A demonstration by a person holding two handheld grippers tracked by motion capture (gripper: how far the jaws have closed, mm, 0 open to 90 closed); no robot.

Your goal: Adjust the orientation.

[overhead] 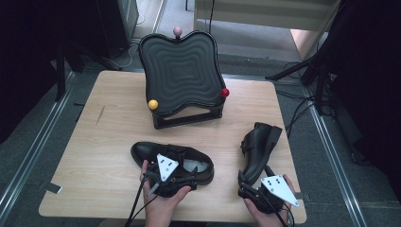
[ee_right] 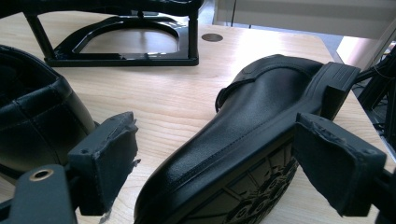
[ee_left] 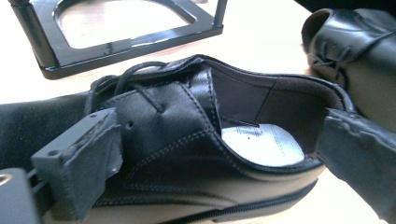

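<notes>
Left gripper (ee_left: 215,154): jaws apart, straddling the upright shoe (ee_left: 196,140). In the left gripper view one jaw sits at lower left against the laced upper, the other at lower right near the heel collar. Whether the pads press on the leather cannot be told. The shoe's opening faces up, with a grey insole (ee_left: 264,144) visible inside.

Right gripper (ee_right: 215,163): jaws apart, one on each side of the tipped shoe (ee_right: 252,135). In the right gripper view this shoe lies on its side, treaded sole turned toward the lower right of the frame, block heel at upper right. The jaws show a gap to the shoe on both sides.

High view: left gripper (overhead: 163,177) at lower centre, held by the left hand (overhead: 163,201), over the near side of the upright shoe (overhead: 172,158). Right gripper (overhead: 265,187) at lower right, held by the right hand (overhead: 267,210), at the near end of the tipped shoe (overhead: 259,146), which runs toward the upper right.

Both shoes rest on the light wooden surface (overhead: 104,142), near each other but apart. Behind them, at upper centre, stands a black tilted stand (overhead: 182,71) with a ridged top, bearing a yellow ball (overhead: 152,104), a red ball (overhead: 225,92) and a pink ball (overhead: 178,31).
</notes>
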